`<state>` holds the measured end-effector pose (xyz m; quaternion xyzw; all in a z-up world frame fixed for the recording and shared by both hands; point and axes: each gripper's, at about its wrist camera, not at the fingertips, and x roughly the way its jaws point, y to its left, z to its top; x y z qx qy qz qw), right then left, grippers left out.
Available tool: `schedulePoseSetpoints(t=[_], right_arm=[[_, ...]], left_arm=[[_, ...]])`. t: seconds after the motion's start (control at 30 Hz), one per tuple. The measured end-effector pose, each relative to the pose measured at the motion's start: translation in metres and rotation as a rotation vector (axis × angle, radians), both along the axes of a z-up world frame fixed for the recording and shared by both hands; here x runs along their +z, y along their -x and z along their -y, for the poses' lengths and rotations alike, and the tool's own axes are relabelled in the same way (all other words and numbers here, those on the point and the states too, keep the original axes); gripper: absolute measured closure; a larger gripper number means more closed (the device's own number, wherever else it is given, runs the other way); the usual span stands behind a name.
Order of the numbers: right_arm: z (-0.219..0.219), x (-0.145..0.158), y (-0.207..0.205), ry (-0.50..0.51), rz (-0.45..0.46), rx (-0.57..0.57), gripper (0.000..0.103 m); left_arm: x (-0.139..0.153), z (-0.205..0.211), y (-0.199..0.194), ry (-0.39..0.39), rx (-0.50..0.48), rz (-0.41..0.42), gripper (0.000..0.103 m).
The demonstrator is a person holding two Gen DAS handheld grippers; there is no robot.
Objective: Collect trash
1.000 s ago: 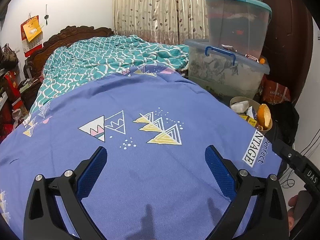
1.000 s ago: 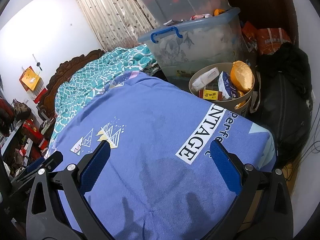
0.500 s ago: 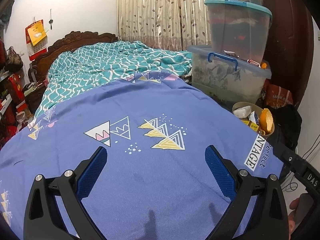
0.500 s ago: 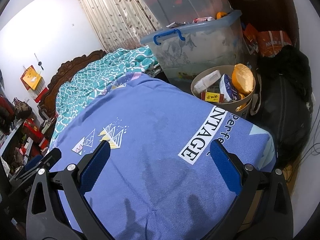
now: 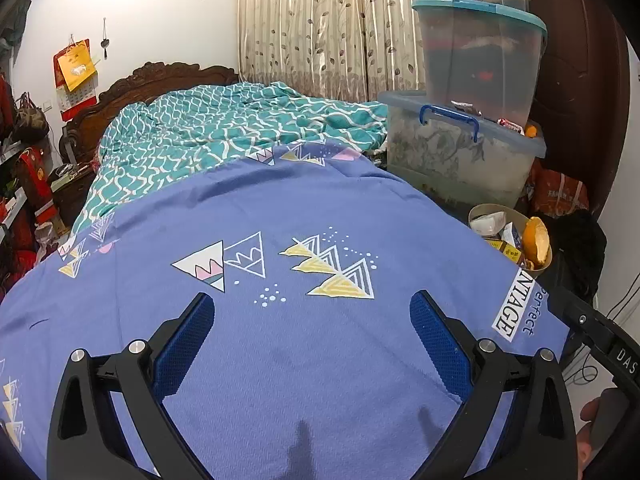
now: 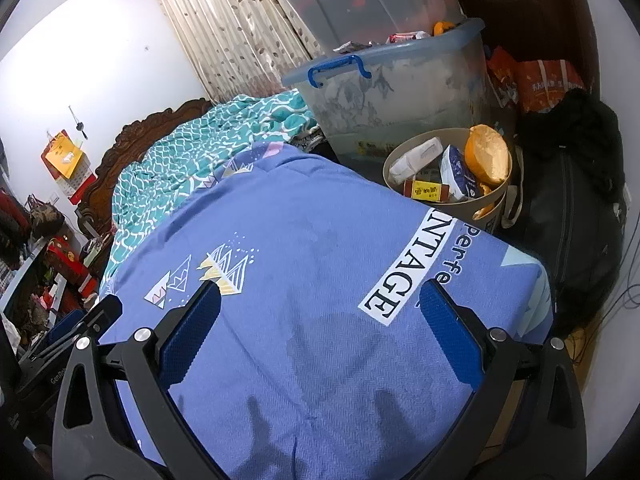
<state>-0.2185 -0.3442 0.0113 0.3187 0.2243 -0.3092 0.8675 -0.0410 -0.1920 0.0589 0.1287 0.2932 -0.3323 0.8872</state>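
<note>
A round beige trash bin (image 6: 496, 200) stands on the floor past the bed's far right corner, holding an orange peel (image 6: 486, 154), a white wrapper (image 6: 416, 156), a blue packet and a red-yellow box. The left wrist view shows the same bin (image 5: 480, 212) at the right. My left gripper (image 5: 312, 304) hovers open above the blue bedsheet (image 5: 280, 352), nothing between its fingers. My right gripper (image 6: 320, 294) is open too, over the sheet's corner near the printed label. No loose trash shows on the sheet.
Stacked clear storage boxes (image 6: 400, 76) stand behind the bin, a black bag (image 6: 572, 216) right of it. A teal quilt (image 5: 224, 132) lies at the head of the bed by the carved headboard (image 5: 160, 76). Cluttered shelves (image 5: 24, 184) line the left. Cables (image 6: 624, 296) trail at the right.
Both grippers have drawn back and risen slightly, so the bed and bin look a little farther. Both stay open and empty.
</note>
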Motion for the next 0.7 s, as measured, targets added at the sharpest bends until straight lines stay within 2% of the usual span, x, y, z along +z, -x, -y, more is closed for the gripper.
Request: schedulePoseSetpoints(t=[0.7], right_arm=[[-0.0017,-0.0034,-0.0033,0.001,-0.005,0.008,0.004]], left_arm=[[-0.0060,-0.0002,0.0018,-0.016,-0.008,-0.001,0.009]])
